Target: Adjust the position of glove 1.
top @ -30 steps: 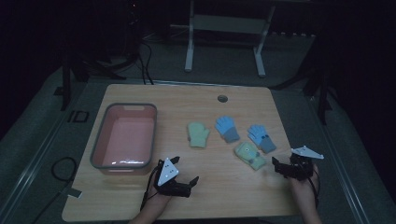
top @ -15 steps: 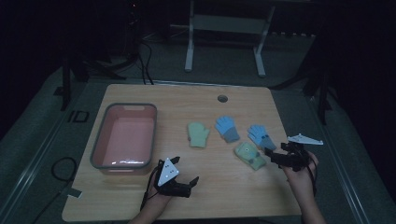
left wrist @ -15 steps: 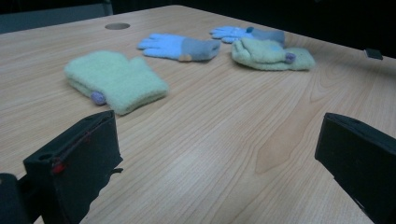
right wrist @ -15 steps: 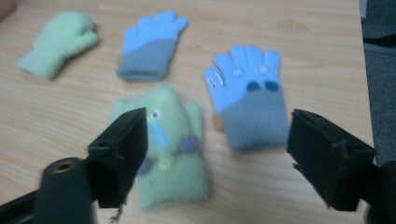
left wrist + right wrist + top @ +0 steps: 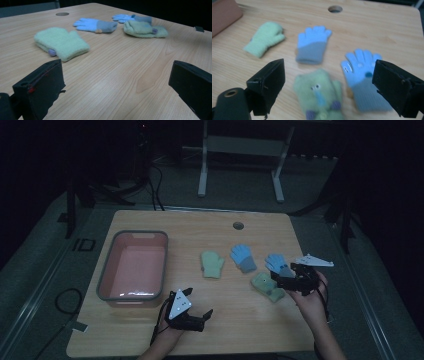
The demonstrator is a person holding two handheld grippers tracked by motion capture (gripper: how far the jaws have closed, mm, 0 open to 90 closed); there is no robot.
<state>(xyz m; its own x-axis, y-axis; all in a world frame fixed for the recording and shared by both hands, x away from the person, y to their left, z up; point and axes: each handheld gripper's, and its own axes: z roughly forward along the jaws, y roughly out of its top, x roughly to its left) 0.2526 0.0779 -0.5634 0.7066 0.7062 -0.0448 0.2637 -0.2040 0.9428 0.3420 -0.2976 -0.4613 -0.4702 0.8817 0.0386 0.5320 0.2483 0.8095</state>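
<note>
In the right gripper view, the right gripper (image 5: 329, 82) hangs over the nearest green mitten (image 5: 320, 96), its black fingers (image 5: 268, 85) spread as wide as they go, having just been opening, with nothing clamped between them. This view brings out the mitten's sewn face, eyes and purple knobs, which the high view reduces to a pale green lump (image 5: 267, 286). The mitten is fuzzy knit, its long axis running away from the camera. Just beside it lies a blue glove (image 5: 362, 77) with a grey cuff, fingertips pointing toward the far edge of the bench (image 5: 387, 30); a second blue glove (image 5: 313, 46) and a plain green mitten (image 5: 263, 40) lie farther off.

The left gripper (image 5: 117, 82) sits low over bare wood grain, its fingers wide apart and empty; from here the plain mitten (image 5: 61, 43) shows a small purple button.

The high view alone takes in the pink tub (image 5: 112, 265) with its grey rim, well left of the gloves, and a round hole (image 5: 238, 226) near the far edge.
</note>
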